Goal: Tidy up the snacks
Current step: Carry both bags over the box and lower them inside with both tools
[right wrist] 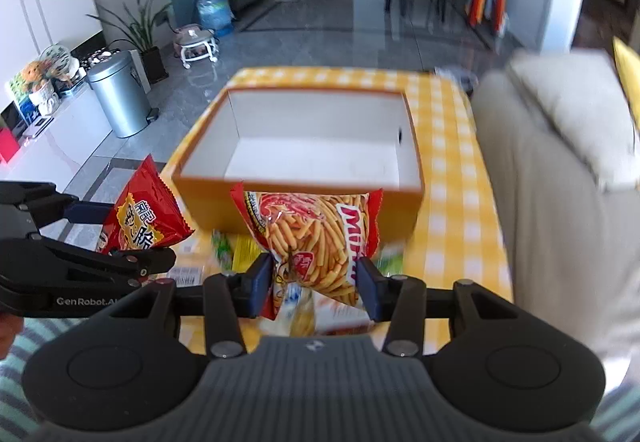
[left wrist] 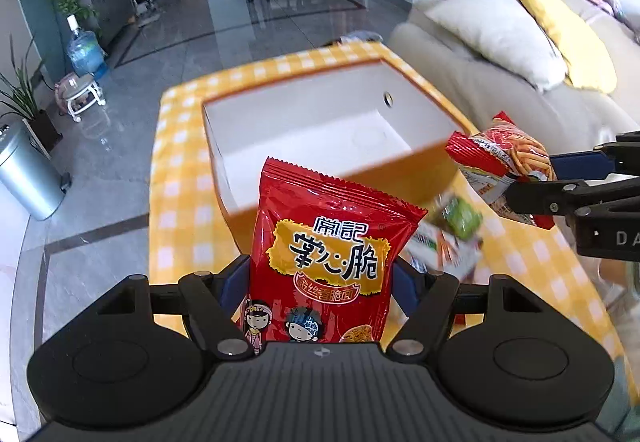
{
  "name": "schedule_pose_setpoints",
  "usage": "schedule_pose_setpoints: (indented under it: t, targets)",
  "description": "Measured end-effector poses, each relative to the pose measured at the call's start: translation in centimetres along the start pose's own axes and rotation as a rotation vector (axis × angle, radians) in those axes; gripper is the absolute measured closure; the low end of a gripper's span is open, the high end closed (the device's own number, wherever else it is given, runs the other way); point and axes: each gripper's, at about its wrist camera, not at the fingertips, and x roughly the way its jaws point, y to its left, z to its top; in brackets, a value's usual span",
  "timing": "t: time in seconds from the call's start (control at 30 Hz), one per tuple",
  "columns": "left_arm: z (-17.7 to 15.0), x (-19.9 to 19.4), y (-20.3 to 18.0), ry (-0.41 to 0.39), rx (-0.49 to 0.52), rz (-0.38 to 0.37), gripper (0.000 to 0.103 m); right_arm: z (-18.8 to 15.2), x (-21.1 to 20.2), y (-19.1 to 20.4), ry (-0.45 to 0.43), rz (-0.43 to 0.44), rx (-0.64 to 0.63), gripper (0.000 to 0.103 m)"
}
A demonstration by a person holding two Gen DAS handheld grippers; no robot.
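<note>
Snacks are gripped: left gripper clamps the red noodle packet, right gripper clamps the fries bag, near the box.

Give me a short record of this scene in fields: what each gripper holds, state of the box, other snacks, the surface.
left gripper: shut on red noodle snack bag
right gripper: shut on fries-print snack bag
orange box: open, white inside, nothing in it
loose snacks: on table before the box, blurred
table: yellow checked cloth
</note>
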Motion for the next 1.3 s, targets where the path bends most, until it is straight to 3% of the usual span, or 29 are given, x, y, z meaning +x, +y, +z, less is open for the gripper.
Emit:
schedule_pose_setpoints:
  t: [0.33,0.6,0.9,1.1,1.3]
  targets:
    - [5.4,2.3,1.7,-0.035,0.02,0.084,0.02,6.4,4.2,-0.3,-0.034,-0.021,-0.115,0.059]
    - [8.9,7.1,1.7,0.02,0.07,0.089,0.02,9.1,9.9,-2.4,0.002,-0.035,-0.131,0.059]
    - [11.1,12.6,1.7,0.143,0.134,0.106,0.02,10.7,16.1,-3.8,0.078,0.009,-0.121,0.059]
    - [10.9,16.0,0.7,0.243,0.227,0.126,0.02,10.6,19.8,-3.9,0.16,0.042,-0.133,0.059]
    - [10.5,19.0,0.6,0.327,0.248,0.16,0.022,10.1,22.8,-4.2,0.245,0.069,-0.095,0.059]
